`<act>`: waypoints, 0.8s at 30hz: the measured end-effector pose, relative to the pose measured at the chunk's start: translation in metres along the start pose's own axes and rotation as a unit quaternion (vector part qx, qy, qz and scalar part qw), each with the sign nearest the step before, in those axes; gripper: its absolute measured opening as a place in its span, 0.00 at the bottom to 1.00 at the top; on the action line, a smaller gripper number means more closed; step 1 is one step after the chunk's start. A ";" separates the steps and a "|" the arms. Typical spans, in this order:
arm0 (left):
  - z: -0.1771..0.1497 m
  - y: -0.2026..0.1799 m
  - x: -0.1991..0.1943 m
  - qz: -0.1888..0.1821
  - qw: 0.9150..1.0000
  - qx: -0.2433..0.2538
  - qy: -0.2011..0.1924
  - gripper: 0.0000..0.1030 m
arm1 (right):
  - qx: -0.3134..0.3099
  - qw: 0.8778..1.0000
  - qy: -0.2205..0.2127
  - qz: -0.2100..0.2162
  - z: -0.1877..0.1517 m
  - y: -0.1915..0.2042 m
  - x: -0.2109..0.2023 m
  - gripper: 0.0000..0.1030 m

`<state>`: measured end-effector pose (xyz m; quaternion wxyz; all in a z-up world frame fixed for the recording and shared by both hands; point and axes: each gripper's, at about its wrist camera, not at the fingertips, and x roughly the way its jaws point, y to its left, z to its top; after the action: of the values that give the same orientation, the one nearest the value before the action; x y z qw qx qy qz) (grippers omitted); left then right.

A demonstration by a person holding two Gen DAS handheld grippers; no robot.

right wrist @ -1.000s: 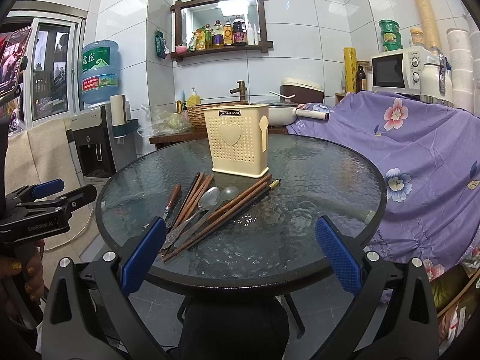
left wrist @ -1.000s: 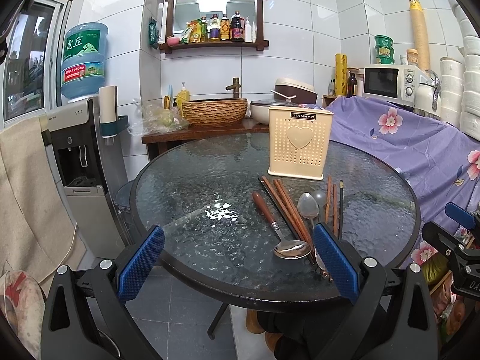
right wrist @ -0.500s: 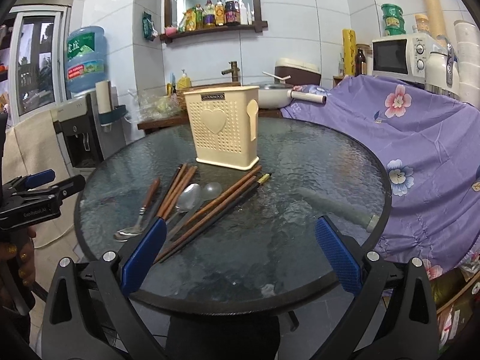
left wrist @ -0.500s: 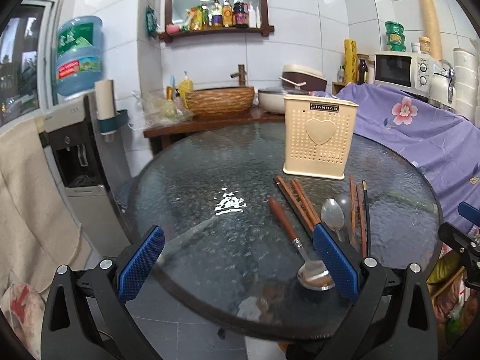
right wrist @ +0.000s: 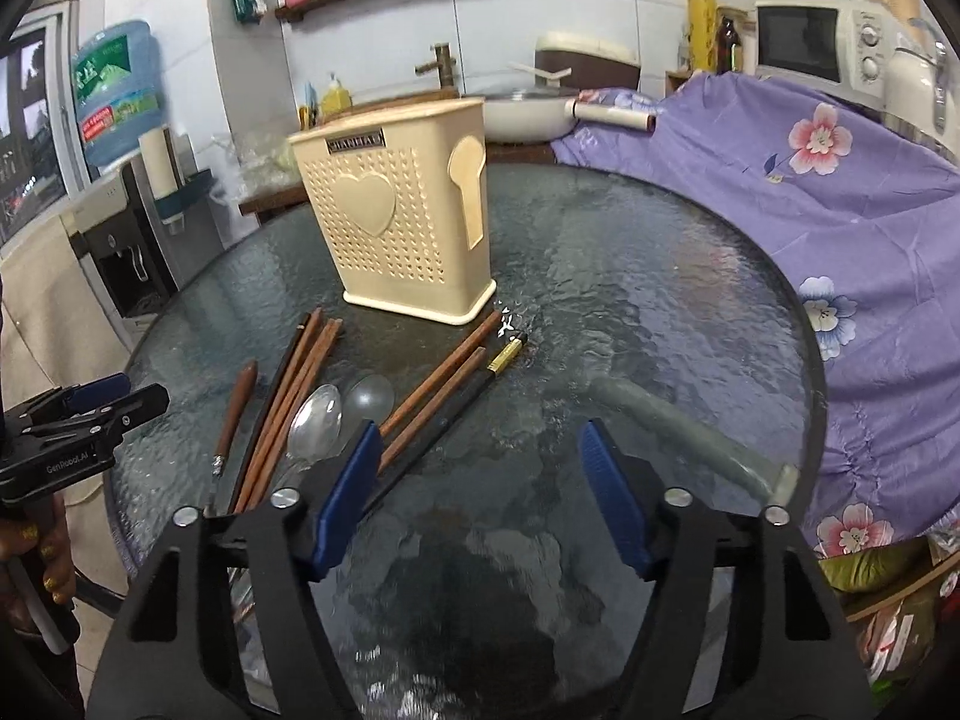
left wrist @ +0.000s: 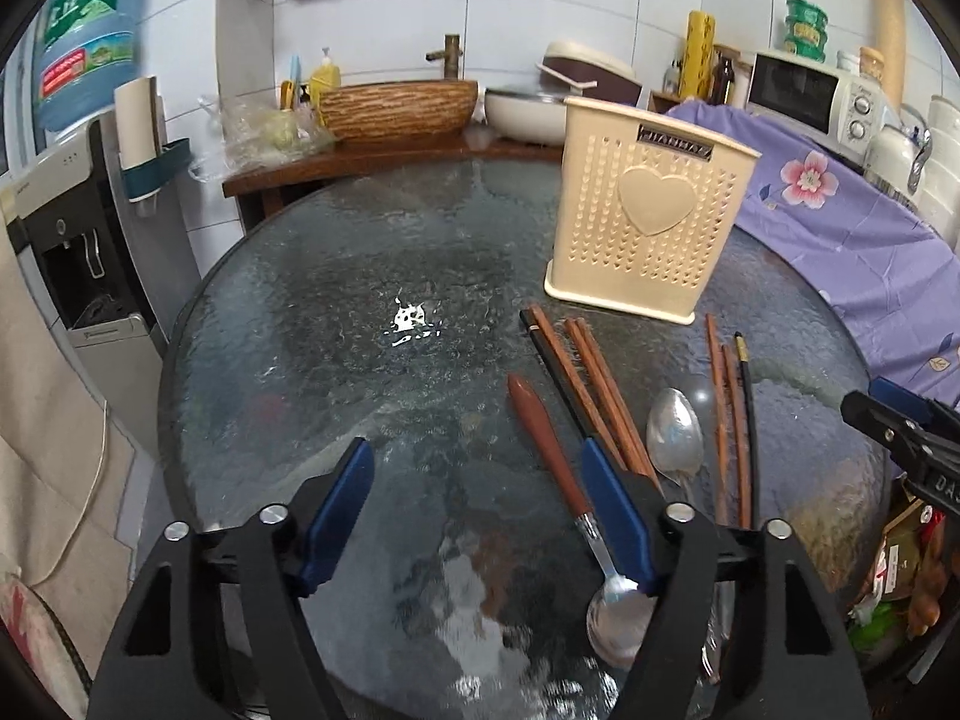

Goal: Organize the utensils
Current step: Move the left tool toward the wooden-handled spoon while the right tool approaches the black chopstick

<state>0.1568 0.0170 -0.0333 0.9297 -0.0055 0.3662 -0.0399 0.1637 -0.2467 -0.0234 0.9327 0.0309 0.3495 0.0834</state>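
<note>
A cream perforated utensil holder (left wrist: 651, 225) (right wrist: 399, 222) stands on the round glass table (left wrist: 336, 324) (right wrist: 648, 300). In front of it lie several brown chopsticks (left wrist: 600, 384) (right wrist: 294, 396), a black chopstick (left wrist: 747, 420) (right wrist: 456, 414), a wooden-handled spoon (left wrist: 552, 450) (right wrist: 231, 414) and a steel spoon (left wrist: 675, 429) (right wrist: 315, 414). My left gripper (left wrist: 480, 510) is open over the table, its right finger above the wooden-handled spoon. My right gripper (right wrist: 480, 492) is open, its left finger over the chopsticks. Both are empty.
A purple flowered cloth (right wrist: 840, 210) covers the counter at right, with a microwave (left wrist: 810, 96) behind. A water dispenser (left wrist: 78, 228) stands at left. A wooden side table carries a basket bowl (left wrist: 396, 108) and a pot behind the glass table.
Both grippers have moved forward and lower over the table, toward the utensils. The holder and utensils look larger. Nothing has been picked up.
</note>
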 end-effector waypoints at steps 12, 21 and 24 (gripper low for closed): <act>0.021 -0.006 0.042 -0.032 0.997 -0.010 0.071 0.50 | 0.038 0.998 0.056 0.004 0.025 -0.005 0.051 0.43; 0.027 -0.017 0.060 -0.029 0.995 0.004 0.091 0.49 | 0.090 0.992 0.092 0.000 0.041 -0.019 0.082 0.30; 0.028 -0.017 0.064 -0.029 0.995 0.006 0.096 0.48 | 0.096 0.991 0.097 -0.011 0.047 -0.017 0.090 0.27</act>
<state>0.2214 -0.0060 -0.0560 0.8887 -0.0062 0.4532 -0.0694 0.2634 -0.2472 -0.0486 0.8878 0.1081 0.4453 0.0422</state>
